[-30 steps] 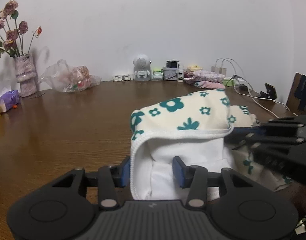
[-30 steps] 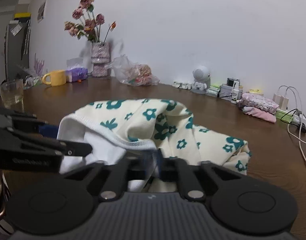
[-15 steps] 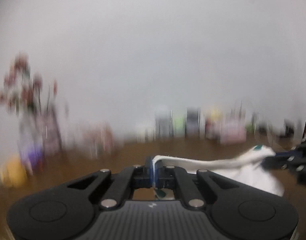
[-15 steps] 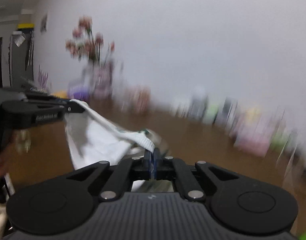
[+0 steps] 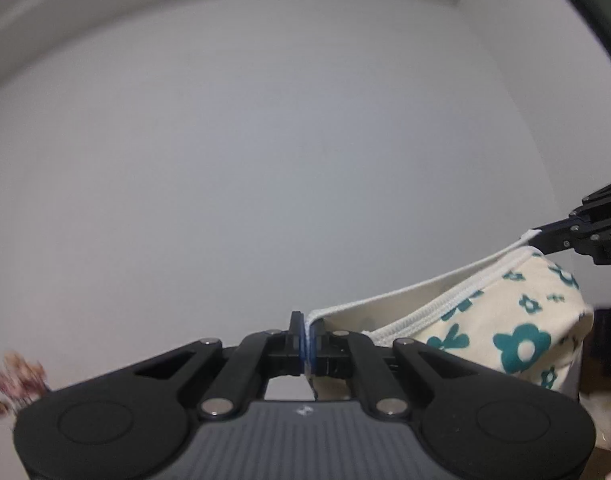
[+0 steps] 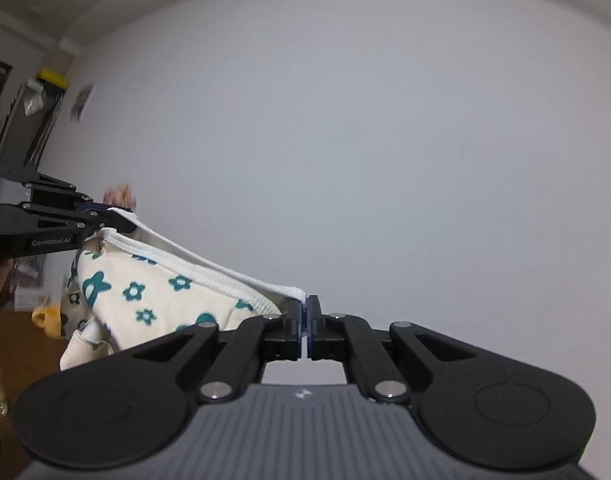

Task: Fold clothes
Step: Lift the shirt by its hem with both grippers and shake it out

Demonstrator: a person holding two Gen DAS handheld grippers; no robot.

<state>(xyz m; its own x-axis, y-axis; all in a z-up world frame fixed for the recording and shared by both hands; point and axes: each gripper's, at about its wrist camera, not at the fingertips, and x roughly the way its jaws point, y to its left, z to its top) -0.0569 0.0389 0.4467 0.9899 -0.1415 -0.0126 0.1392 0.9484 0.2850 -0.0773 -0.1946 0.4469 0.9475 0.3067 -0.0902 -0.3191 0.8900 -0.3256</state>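
A cream garment (image 5: 501,332) printed with teal flowers hangs in the air between both grippers, its white ribbed hem stretched taut from one to the other. My left gripper (image 5: 307,340) is shut on one end of the hem. My right gripper (image 6: 306,330) is shut on the other end, with the garment (image 6: 145,300) sagging to its left. Each gripper shows in the other's view: the right gripper (image 5: 545,236) at the far right, the left gripper (image 6: 121,216) at the far left. The cloth's lower part is hidden below the frames.
A plain white wall fills both views. Pink flowers (image 5: 17,380) peek in at the lower left. A wooden table (image 6: 21,344) with a yellow mug (image 6: 45,316) lies low at the left, and a tall grey cabinet (image 6: 21,120) stands behind.
Both grippers rose well above the table with the garment. The left gripper closed on the hem, and the hem is now pulled straight between them.
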